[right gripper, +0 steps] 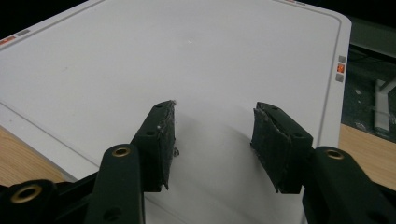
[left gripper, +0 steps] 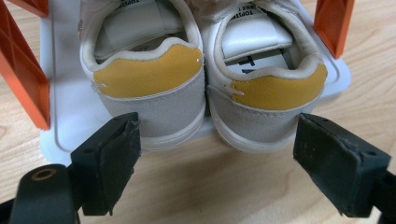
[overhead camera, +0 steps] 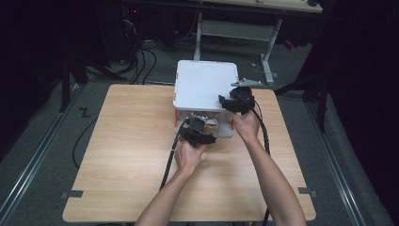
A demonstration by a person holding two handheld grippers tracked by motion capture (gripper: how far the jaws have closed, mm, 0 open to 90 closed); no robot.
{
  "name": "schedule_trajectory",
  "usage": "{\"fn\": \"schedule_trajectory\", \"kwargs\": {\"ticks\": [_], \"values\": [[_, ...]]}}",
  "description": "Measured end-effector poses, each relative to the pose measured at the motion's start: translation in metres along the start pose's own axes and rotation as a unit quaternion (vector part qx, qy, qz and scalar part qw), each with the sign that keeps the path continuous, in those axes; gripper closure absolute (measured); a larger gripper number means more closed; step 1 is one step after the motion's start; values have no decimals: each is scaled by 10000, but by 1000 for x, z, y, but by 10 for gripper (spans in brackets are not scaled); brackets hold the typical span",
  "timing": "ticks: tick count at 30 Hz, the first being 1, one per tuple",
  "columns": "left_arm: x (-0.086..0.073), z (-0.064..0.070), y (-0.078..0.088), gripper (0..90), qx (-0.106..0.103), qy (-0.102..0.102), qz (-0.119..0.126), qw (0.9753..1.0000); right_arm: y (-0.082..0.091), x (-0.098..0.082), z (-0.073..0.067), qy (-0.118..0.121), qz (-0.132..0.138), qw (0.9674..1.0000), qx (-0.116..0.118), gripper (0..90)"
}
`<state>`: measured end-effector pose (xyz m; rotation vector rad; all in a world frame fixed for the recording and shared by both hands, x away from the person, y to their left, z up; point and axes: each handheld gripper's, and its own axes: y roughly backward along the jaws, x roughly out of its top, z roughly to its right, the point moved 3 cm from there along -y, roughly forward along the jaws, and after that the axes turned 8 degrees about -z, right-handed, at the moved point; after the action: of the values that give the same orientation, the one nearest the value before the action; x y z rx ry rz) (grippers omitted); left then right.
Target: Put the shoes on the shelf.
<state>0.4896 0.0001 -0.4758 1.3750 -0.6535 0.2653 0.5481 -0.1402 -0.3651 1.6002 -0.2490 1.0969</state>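
Light wooden table (overhead camera: 131, 155) under the fingers (left gripper: 112, 154), black cables (overhead camera: 141, 61) on grey floor (overhead camera: 47, 127) off beyond-left of them, white-legged desk (overhead camera: 263, 5) way past them.

Both forearms were bare to the elbow — no sleeves, gloves or watch showed. The left gripper (overhead camera: 198, 131) was black plastic, with a thick black cable trailing from it. Its two jaws ended in blocky black pads (left gripper: 112, 161) with worn, ragged edges, and a brass-ringed screw hole (left gripper: 44, 174) sat on the arm behind. The right gripper (overhead camera: 236, 100) was black too — it carried a grey three-cornered plate (overhead camera: 245, 83) on top, ribbed pads (right gripper: 275, 144) and brass-ringed holes (right gripper: 121, 151).
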Motion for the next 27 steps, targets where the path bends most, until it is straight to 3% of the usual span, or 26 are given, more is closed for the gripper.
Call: {"fn": "schedule_trajectory", "kwargs": {"ticks": [6, 17, 21, 27], "values": [[7, -1, -6, 156, 26, 126, 21, 9999, 0, 0, 0, 21, -4, 10000, -4, 491], [10, 6, -17, 180, 416, 235, 493, 9976, 0, 0, 0, 14, 6, 10000, -4, 494], [11, 7, -20, 183, 598, 286, 542, 9963, 0, 0, 0, 3, 14, 10000, -17, 494], [13, 10, -22, 187, 653, 425, 628, 9950, 0, 0, 0, 9, 30, 10000, 28, 504]]}}
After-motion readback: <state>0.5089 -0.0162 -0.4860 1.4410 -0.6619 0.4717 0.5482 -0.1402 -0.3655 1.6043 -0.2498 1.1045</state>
